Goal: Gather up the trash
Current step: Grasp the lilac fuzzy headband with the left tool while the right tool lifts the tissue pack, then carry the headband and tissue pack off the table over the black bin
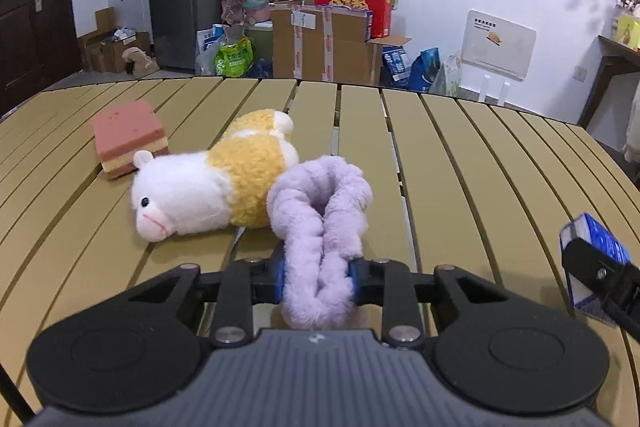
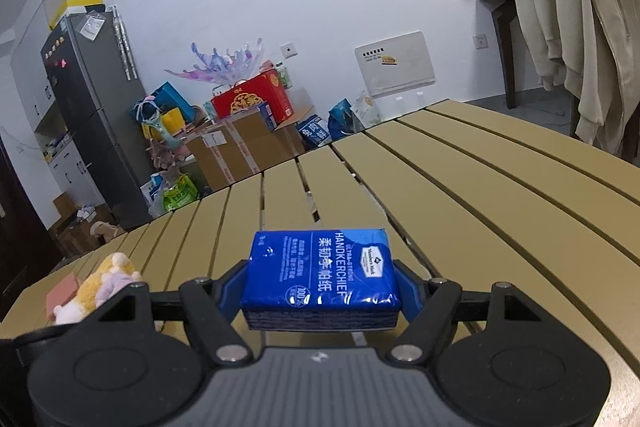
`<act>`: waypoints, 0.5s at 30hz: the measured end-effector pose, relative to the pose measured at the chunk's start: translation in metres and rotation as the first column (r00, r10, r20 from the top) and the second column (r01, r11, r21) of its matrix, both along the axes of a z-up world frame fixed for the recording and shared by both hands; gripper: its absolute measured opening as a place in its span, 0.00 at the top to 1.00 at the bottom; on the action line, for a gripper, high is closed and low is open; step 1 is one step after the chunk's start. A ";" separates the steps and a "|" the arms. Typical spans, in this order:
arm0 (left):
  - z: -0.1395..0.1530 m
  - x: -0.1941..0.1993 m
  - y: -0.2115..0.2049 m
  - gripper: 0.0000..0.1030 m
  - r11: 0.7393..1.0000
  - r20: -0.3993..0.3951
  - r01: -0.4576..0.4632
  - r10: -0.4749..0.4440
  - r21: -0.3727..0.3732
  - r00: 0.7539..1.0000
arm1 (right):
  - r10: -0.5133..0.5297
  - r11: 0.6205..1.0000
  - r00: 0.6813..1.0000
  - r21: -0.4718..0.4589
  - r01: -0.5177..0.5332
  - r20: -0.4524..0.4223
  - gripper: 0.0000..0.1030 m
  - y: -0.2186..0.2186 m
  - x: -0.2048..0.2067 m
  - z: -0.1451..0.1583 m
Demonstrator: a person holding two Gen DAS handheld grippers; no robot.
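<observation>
Left wrist view: you are clenching a fluffy item while the other gripper is carrying a tissue pack.

Starting at the left of that frame, the pink sponge [image 1: 130,139] is lying on the slatted table [image 1: 460,163], touching the plush toy [image 1: 212,183] just beside it; at lower centre your left gripper [image 1: 316,277] is squeezing the lilac fuzzy loop [image 1: 320,211], whose far end is resting against the toy. At the right edge the blue tissue pack [image 1: 592,259] is showing, and in the right wrist view your right gripper [image 2: 322,291] is grasping that pack [image 2: 322,275] at lower centre, above the table. Both grabs look made, so you are probably mid-collection. No bin is showing; next you will likely be lifting the loop clear of the toy without dragging it.
</observation>
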State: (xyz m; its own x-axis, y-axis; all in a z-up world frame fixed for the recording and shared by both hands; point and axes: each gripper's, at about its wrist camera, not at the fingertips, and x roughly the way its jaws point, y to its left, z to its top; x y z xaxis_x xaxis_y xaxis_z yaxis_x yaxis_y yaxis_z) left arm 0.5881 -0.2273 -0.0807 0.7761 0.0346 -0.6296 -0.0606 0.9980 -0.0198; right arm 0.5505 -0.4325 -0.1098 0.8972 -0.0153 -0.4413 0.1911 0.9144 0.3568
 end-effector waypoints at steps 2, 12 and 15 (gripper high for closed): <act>0.002 -0.005 0.005 0.74 1.000 -0.001 0.005 -0.005 0.000 1.000 | 0.016 1.000 1.000 -0.006 -0.016 0.003 0.30 0.003 -0.003 0.003; 0.026 -0.049 0.023 0.74 0.998 0.028 0.055 -0.056 0.026 0.998 | 0.049 0.997 0.999 -0.066 -0.049 -0.003 0.30 0.025 -0.025 0.026; 0.035 -0.065 0.030 0.74 0.997 0.042 0.065 -0.067 0.037 0.997 | 0.066 0.993 0.998 -0.097 -0.066 0.002 0.30 0.035 -0.037 0.037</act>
State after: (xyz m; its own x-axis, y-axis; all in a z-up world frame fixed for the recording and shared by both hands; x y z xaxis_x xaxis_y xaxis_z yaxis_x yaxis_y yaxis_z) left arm 0.5229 -0.1969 -0.0453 0.8036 0.0043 -0.5951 0.0056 0.9999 0.0149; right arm 0.5139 -0.3974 -0.0725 0.8999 0.0017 -0.4360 0.1276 0.9552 0.2671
